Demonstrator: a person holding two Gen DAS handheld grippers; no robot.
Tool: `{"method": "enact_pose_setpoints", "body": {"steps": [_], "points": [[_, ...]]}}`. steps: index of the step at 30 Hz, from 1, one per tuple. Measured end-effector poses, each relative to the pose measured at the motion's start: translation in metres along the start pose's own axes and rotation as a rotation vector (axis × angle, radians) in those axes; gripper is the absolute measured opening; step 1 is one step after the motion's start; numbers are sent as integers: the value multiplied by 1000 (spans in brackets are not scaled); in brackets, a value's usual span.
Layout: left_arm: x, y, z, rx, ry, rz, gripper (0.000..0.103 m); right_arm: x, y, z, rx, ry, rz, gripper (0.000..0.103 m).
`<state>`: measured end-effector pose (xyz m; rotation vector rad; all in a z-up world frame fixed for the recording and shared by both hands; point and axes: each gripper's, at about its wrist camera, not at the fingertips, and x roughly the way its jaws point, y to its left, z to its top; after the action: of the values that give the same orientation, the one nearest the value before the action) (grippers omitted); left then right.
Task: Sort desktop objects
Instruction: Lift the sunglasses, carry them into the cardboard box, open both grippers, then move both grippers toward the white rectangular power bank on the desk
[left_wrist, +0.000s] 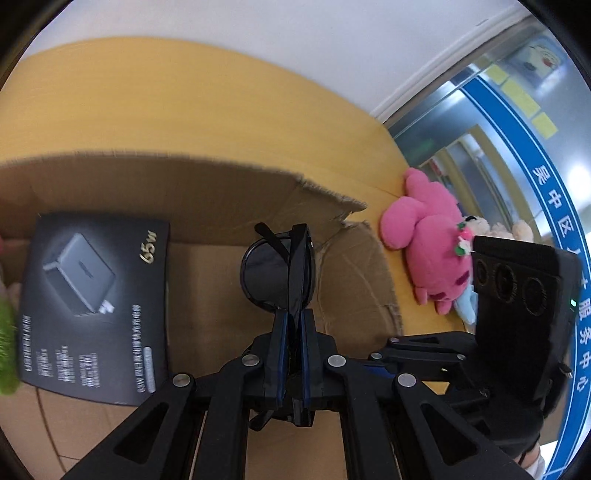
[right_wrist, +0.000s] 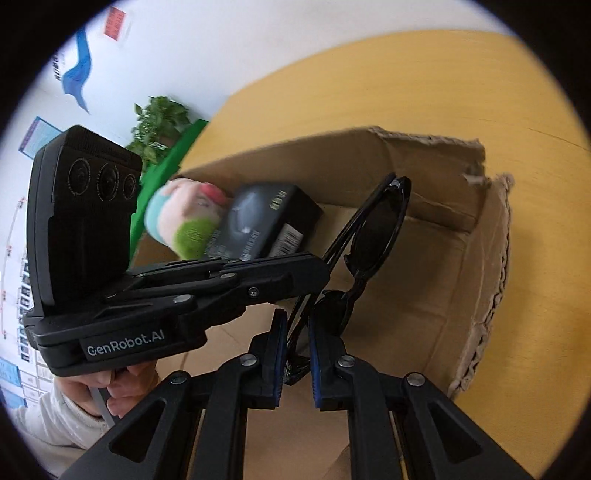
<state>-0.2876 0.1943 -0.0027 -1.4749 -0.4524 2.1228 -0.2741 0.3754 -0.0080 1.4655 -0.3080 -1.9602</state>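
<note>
- The left gripper (left_wrist: 291, 328) has its jaws pressed tight on a folded pair of black sunglasses (left_wrist: 275, 271), which stand up from the pads at centre frame in the left wrist view.
- The right gripper (right_wrist: 295, 332) has a gap between its blue-edged pads; the sunglasses (right_wrist: 373, 236) pass between them, and whether the pads touch the frame cannot be told.
- Both grippers hold the sunglasses over an open cardboard box (left_wrist: 354, 288) whose torn wall runs across mid-frame.
- Inside the box, left of centre, lies a black charger carton (left_wrist: 92, 306) marked 65W, with a green and pink plush toy (right_wrist: 184, 218) beside it.
- Right of the box, a pink plush toy (left_wrist: 432, 251) lies on the yellow table (left_wrist: 166, 92).
- At lower left of the right wrist view, a hand (right_wrist: 107, 391) grips the left tool's handle.
</note>
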Motion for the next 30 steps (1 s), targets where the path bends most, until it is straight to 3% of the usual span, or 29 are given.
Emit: {"method": "enact_pose_setpoints", "body": {"steps": [9,10,11,13,16,19,20,21,22,23,24,27,30], "points": [[14,-10,-11,-21,12,17,3,5,19,2,7,25,-236,19],[12,-9,-11,-21,10,16,3,3,22,1,9,24,-255,27],[10,-10,-12,-20,7,10,3,0,26,-1,9,19,-280,46],[2,-9,-15,-7,-9,-11,4,-10,32,-9,-6,-4,-327,61],[-24,-17,-21,56,-44,2,4,-29,45,-21,-18,-52,-366,61],[-71,-32,-32,176,-152,53,11,-53,66,-42,-38,-148,-452,62],[-91,-36,-40,217,-201,81,21,-63,79,-52,-52,-200,-495,66],[-111,-39,-48,248,-251,103,40,-68,89,-58,-64,-240,-530,69],[-129,-40,-57,268,-296,119,50,-74,102,-70,-83,-290,-571,77],[-148,-42,-68,286,-347,139,67,-79,113,-81,-103,-343,-601,80],[-171,-41,-84,306,-408,170,76,-85,130,-98,-128,-416,-620,81],[-219,-35,-126,357,-497,223,83,-91,159,-133,-163,-543,-581,83],[-249,-24,-166,360,-537,231,90,-82,181,-165,-144,-600,-614,83]]}}
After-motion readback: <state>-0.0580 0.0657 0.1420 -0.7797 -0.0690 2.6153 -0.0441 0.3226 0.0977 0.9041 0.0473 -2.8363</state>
